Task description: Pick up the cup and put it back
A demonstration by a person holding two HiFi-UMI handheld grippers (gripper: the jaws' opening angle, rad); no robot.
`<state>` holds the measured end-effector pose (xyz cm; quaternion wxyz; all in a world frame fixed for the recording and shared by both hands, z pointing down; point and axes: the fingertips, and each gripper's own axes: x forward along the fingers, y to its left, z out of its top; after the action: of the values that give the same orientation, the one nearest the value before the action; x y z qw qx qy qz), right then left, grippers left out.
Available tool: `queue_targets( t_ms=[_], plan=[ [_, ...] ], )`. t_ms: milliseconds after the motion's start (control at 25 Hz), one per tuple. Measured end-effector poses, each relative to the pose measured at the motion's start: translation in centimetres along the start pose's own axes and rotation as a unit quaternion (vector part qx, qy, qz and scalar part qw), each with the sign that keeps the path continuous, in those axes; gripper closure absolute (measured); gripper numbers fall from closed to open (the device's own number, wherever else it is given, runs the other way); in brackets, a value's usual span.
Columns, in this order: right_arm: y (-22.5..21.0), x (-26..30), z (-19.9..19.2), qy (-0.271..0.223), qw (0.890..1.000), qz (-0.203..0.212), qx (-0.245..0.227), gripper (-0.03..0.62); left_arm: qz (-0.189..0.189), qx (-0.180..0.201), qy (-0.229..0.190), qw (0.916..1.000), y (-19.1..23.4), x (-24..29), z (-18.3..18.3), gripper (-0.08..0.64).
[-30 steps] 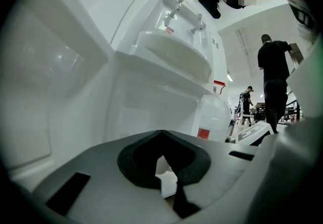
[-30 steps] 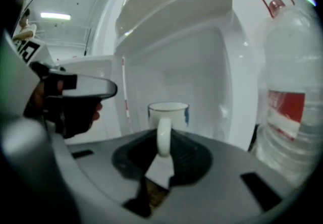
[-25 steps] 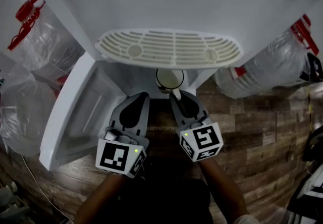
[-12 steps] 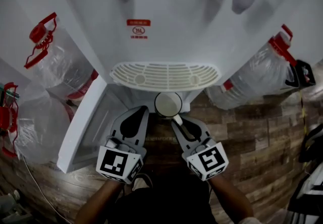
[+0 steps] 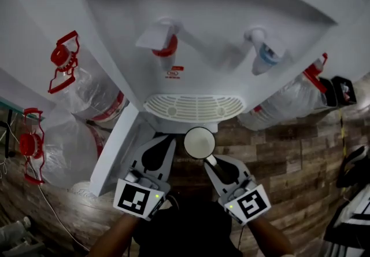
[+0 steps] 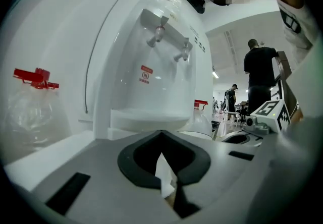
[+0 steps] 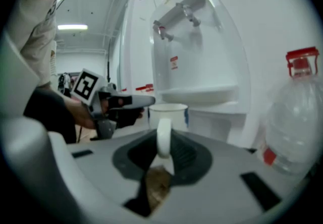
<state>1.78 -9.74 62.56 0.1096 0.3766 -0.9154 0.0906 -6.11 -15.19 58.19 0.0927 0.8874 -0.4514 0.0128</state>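
**Cup held in front of the drip tray**

Your right gripper (image 5: 209, 159) is clamped on the handle of the white cup (image 5: 199, 142). The handle stands upright between the jaws. The cup body sits just past the fingertips, mouth up. The cup hangs clear in the air, just in front of the drip tray (image 5: 193, 107) of the white water dispenser (image 5: 202, 18), and touches neither.

Your left gripper (image 5: 169, 140) has its jaws together with nothing between them. It is also in front of the drip tray, near the cup's left side but apart from it.

Above the drip tray, the red tap (image 5: 165, 41) is on the left and the blue tap (image 5: 263, 53) is on the right. Clear water bottles with red fittings stand to the left (image 5: 87, 96) and right (image 5: 289, 102) of the drip tray, on the wood-pattern floor (image 5: 289, 151).
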Motion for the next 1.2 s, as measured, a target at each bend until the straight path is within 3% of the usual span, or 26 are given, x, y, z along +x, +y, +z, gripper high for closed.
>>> queue_targets(
  t_ms=[360, 640, 960, 1200],
  plan=[
    [4.1, -5.6, 10.9, -0.009, 1.0, 0.017, 0.006, 0.517, -0.004, -0.01, 0.001, 0.9999, -2.7, -3.6, 11.2, 0.553],
    [5.7, -10.5, 22.8, -0.017, 1.0, 0.014, 0.011, 0.517, -0.001, -0.03, -0.009, 0.9995, -5.9, -6.4, 22.4, 0.552],
    [7.7, -16.5, 36.5, -0.021, 1.0, 0.017, 0.002, 0.517, 0.03, -0.054, -0.013, 0.998, -9.7, -10.3, 36.3, 0.553],
    [9.8, -20.3, 45.3, -0.03, 0.999, 0.029, 0.016, 0.517, 0.022, -0.069, -0.021, 0.9972, -12.8, -11.3, 45.0, 0.552]
  ],
)
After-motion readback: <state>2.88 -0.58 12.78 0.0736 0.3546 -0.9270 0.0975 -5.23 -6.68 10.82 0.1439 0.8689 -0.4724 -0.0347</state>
